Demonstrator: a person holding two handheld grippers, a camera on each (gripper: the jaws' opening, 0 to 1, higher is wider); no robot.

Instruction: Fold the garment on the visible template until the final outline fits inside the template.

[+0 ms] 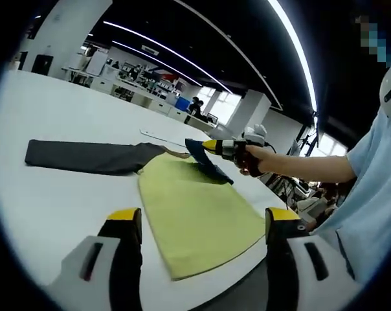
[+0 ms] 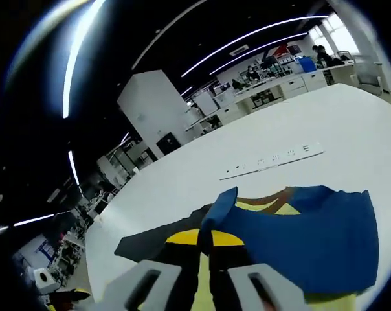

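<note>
A dark garment lies across the white table (image 1: 66, 207); its long black part (image 1: 85, 155) stretches left off the yellow-green template (image 1: 195, 207). Its blue end (image 1: 205, 162) is lifted over the template's far edge, with my right gripper (image 1: 212, 146) shut on it and a person's hand (image 1: 250, 159) behind. In the right gripper view the jaws (image 2: 205, 240) pinch the blue fabric (image 2: 312, 233); a brown band (image 2: 273, 197), a bit of the template (image 2: 260, 207) and the black part (image 2: 156, 243) show around it. My left gripper (image 1: 204, 215) hangs open above the template's near end, holding nothing.
A long white strip (image 1: 160, 136) lies on the table beyond the garment, also seen as a strip (image 2: 273, 159) in the right gripper view. The table's near edge (image 1: 247, 285) runs just past the template. A person in a light blue shirt (image 1: 370, 194) stands at the right. Desks and shelves stand far behind.
</note>
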